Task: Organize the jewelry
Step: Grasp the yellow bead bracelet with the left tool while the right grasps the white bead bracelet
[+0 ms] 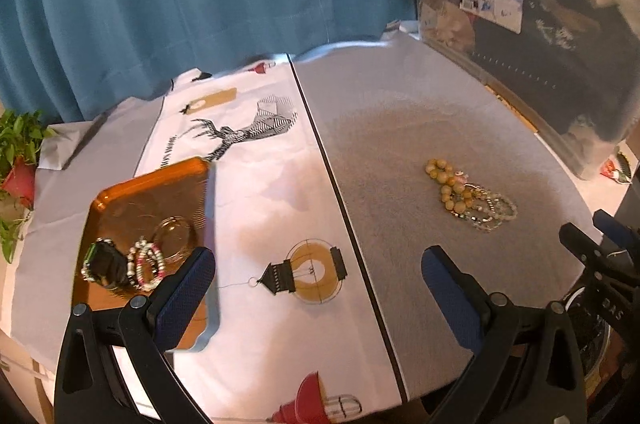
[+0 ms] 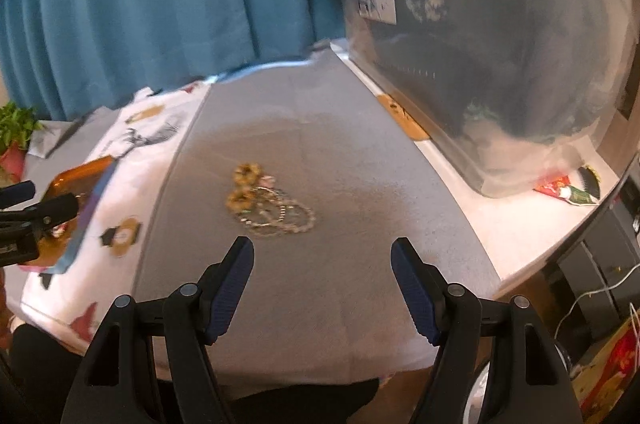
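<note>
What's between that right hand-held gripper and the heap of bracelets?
Nothing: in the right wrist view only bare grey cloth lies between the open right hand-held gripper and the bracelet pile.

Orange tray (image 1: 120, 200); tan bead bracelet (image 1: 448, 184); grey mat (image 1: 400, 152); teal curtain (image 1: 180, 4).

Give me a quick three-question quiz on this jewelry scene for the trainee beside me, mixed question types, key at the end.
1. True or false: the orange tray is empty.
2. The heap of bracelets lies on: A) the grey mat B) the printed white cloth C) the tray.
3. Fill in: the jaws of the right gripper stand ____, with nothing between them.

Key
1. False: several beaded bracelets already lie in it.
2. A
3. open
</note>
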Available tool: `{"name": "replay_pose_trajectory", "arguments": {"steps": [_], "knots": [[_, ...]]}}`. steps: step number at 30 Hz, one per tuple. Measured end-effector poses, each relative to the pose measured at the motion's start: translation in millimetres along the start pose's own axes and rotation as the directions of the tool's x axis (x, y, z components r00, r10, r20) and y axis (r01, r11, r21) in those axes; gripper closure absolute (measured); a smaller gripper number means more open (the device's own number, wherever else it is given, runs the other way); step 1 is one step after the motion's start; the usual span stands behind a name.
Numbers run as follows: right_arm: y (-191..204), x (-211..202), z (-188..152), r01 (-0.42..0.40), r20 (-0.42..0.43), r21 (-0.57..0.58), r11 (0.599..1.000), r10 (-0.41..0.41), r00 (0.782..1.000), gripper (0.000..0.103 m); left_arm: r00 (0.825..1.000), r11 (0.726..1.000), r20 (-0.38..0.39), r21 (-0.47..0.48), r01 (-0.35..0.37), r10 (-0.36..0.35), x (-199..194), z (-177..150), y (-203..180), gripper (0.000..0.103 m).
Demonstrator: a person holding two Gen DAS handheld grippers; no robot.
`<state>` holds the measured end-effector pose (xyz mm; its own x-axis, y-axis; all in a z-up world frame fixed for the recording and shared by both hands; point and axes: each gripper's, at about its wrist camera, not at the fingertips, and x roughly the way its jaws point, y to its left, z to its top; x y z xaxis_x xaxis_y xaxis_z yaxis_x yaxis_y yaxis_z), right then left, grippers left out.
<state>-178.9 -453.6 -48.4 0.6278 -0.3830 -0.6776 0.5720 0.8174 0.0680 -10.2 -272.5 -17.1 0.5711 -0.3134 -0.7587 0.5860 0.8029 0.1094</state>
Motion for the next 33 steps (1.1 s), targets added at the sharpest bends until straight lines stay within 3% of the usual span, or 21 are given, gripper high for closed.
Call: {"name": "replay_pose_trajectory", "arguments": {"steps": [5, 14, 16, 19, 23, 26, 33], "knots": [[-3.5, 42.4, 8.0, 0.005, -0.045, -0.008, 1.0, -0.005, 0.999, 0.031, 1.0, 1.0, -0.029, 0.005, -0.005, 0.005, 26.5, 8.1, -3.7, 0.001], [3.8, 111.8, 18.1, 0.09, -0.131, -0.129, 0.988, -0.107, 0.986, 0.031, 0.998, 1.0, -0.064, 0.0, 0.008, -0.008, 63.4, 23.3, -8.6, 0.001], [7.9, 115.5, 21.0, 0.098, -0.094, -0.174, 0.98, -0.116, 0.989, 0.032, 0.998, 1.0, -0.065, 0.0, 0.01, -0.01, 68.7, 29.5, -11.2, 0.001], [10.3, 117.9, 23.4, 0.119, -0.062, -0.224, 0.967, -0.136, 0.989, 0.041, 0.997, 1.0, -0.068, -0.005, 0.025, -0.025, 76.5, 39.3, -15.8, 0.001], [-12.8, 115.8, 25.4, 0.232, -0.055, -0.179, 0.956, -0.245, 0.968, 0.042, 0.995, 0.998, -0.077, -0.002, 0.064, -0.064, 89.0, 52.8, -26.9, 0.001], [-34.4, 113.2, 25.7, 0.181, -0.069, -0.09, 0.979, -0.188, 0.98, 0.042, 0.988, 0.993, -0.105, 0.011, 0.116, -0.115, 102.6, 62.8, -42.2, 0.001], [-37.4, 115.0, 21.4, 0.163, -0.034, -0.103, 0.981, -0.167, 0.985, 0.042, 0.968, 0.983, -0.189, 0.044, 0.179, -0.168, 135.1, 79.0, -81.9, 0.002]]}}
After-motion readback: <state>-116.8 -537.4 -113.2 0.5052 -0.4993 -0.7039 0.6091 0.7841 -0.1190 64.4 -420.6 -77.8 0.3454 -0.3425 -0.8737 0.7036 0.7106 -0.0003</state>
